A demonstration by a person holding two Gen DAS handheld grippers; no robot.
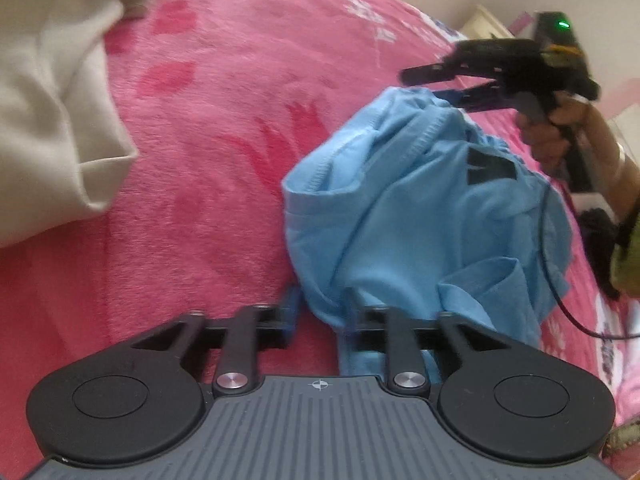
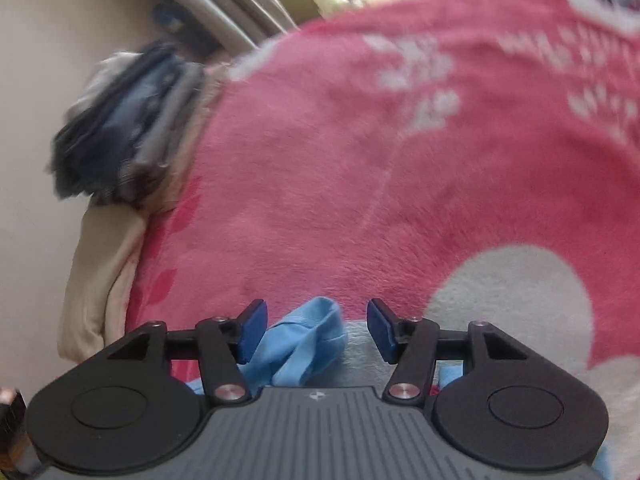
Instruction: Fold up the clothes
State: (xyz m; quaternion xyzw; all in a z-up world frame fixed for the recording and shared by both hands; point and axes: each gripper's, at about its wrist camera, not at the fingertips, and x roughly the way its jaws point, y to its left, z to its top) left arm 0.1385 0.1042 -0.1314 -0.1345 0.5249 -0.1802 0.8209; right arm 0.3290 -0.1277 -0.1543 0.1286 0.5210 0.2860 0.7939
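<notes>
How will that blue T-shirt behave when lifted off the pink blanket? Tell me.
The blue T-shirt lies crumpled in soft folds, so it will probably droop and hang rather than hold shape. It looks thin and light, likely easy for the right gripper, whose open jaws stand around a fold. The plush pink blanket may drag on it slightly.

Your blue shirt [image 1: 420, 208] covers the tips of the left gripper [image 1: 320, 312], so you cannot tell if it has hold of the cloth. The cream cloth [image 1: 52, 112] runs off the left edge of the left view. In the right view the pile of dark clothes [image 2: 128, 128] is smeared with blur, maybe folded things. Only a small bit of the shirt shows there, the rest is under the right gripper [image 2: 316, 332]
</notes>
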